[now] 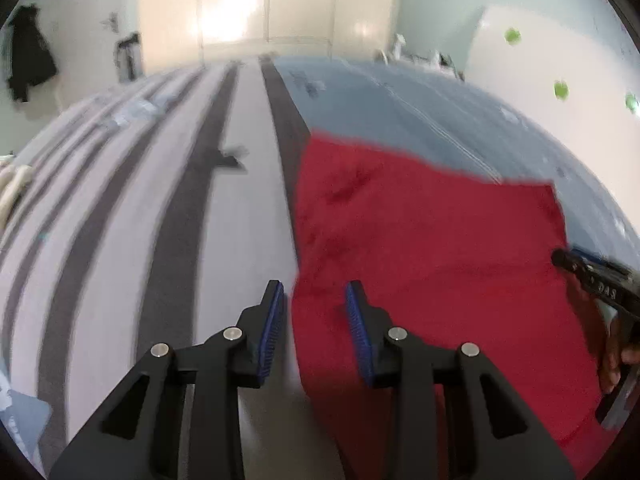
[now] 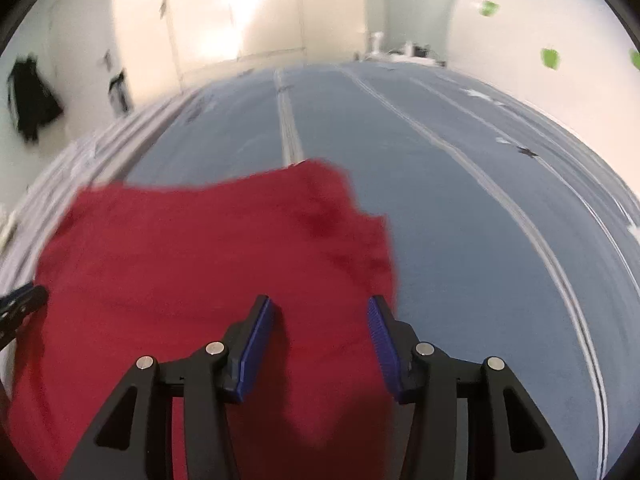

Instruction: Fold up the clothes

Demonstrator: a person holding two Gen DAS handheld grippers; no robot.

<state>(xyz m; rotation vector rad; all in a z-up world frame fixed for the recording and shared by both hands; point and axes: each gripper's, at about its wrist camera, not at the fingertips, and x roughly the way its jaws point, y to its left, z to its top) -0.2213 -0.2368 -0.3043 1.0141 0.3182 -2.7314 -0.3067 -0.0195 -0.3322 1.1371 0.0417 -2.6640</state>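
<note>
Cloth is filling the right half of your left wrist view: the red garment is lying flat on the bed, partly on the grey-striped sheet and mostly on the blue sheet. Your left gripper is hovering over its near left edge with the jaws standing apart and nothing pinched between the blue pads. At the right rim the right gripper is reaching over the garment's far side, with a hand behind it. The cloth's long axis is running from the near edge away from you, towards the wardrobe.

In the right wrist view the red garment is spreading left and forward from your right gripper, whose jaws are also parted and empty, sitting above the garment's near right corner. The left gripper is just showing at the left edge.

You appear to be between folds: both grippers are free, poised along the near hem. The next move probably calls for lowering each onto its corner, closing on the fabric, then carrying the near edge towards the far one evenly, so the fold is landing square.
</note>
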